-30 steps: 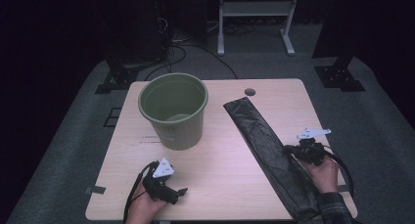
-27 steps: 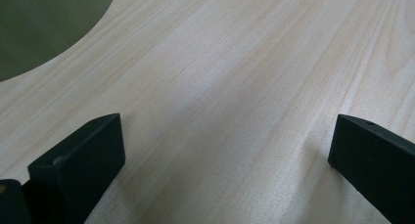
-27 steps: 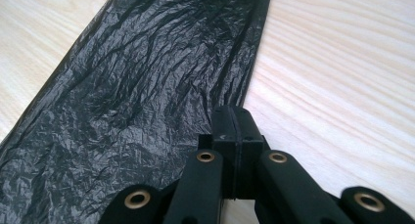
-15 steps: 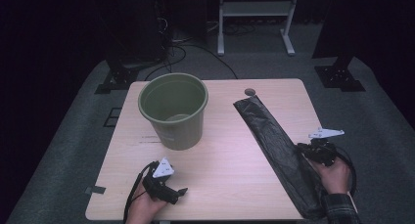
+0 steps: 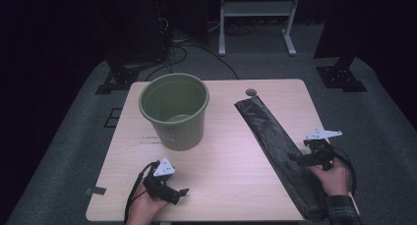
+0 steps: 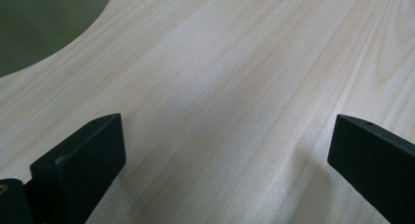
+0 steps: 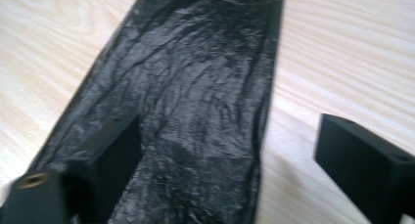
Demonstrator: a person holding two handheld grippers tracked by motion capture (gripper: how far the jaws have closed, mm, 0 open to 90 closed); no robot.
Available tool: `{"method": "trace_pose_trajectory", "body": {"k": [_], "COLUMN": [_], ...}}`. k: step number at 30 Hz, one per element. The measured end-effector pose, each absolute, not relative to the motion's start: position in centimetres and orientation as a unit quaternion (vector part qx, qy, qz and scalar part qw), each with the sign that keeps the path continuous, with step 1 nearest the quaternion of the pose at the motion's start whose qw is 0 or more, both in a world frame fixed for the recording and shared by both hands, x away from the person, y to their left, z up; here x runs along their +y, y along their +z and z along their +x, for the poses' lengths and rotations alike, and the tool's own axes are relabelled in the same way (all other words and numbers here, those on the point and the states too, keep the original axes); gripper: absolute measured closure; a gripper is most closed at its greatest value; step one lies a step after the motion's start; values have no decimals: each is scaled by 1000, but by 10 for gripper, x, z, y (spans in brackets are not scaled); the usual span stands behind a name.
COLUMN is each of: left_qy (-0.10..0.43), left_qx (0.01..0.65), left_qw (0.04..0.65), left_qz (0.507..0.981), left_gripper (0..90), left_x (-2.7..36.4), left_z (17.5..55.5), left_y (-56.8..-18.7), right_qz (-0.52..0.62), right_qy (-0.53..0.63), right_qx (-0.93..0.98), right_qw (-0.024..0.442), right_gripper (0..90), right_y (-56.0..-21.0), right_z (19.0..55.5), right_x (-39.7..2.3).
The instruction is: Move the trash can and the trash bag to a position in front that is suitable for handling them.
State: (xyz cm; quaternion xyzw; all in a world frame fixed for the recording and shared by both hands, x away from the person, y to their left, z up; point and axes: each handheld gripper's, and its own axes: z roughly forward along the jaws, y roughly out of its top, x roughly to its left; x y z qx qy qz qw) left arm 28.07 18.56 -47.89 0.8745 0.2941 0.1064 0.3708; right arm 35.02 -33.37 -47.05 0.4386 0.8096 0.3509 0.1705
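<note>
A pale wooden surface (image 5: 226, 151) carries a green bucket (image 5: 174, 109) and a long black bag (image 5: 275, 141). The bucket stands upright toward the far left corner, its mouth open upward. The bag lies flat and folded into a narrow strip, running from near the middle of the far edge, beside a small round hole (image 5: 251, 92) in the surface, down to the near right corner, where its end reaches the near edge.

The left gripper (image 5: 183, 191) rests near the near left corner, held in the left hand (image 5: 145, 208), well apart from the bucket. In the left gripper view its jaws stand wide apart over bare wood (image 6: 235, 87) with nothing between them; the bucket's side (image 6: 39, 23) fills the upper left corner there.

The right gripper (image 5: 293, 159) sits at the right edge over the bag's nearer half, held in the right hand (image 5: 333, 176). In the right gripper view its jaws are wide open and hold nothing: the left one lies over the crinkled bag (image 7: 195, 101), the right one over bare wood just beside the bag's edge. Whether the jaws touch the bag cannot be told.
</note>
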Motion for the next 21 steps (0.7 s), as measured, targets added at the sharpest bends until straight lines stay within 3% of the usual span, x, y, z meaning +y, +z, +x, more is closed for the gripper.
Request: {"method": "trace_pose_trajectory", "body": {"k": [2, 9, 21], "left_qy": [108, 112, 121], "left_qx": [296, 301, 304], "left_qw": [371, 384, 412], "left_qz": [874, 866, 850], "left_gripper": [0, 0, 0], "left_x": [188, 197, 208], "left_z": [281, 281, 286], "left_y": [-476, -459, -423], "right_qz": [433, 415, 410], "right_qy": [360, 364, 349], "right_qx": [810, 821, 827], "right_qw": [164, 148, 164], "right_gripper": [7, 0, 0], "right_y": [-472, -484, -488], "right_z": [350, 352, 353], "right_x": [-331, -317, -310]}}
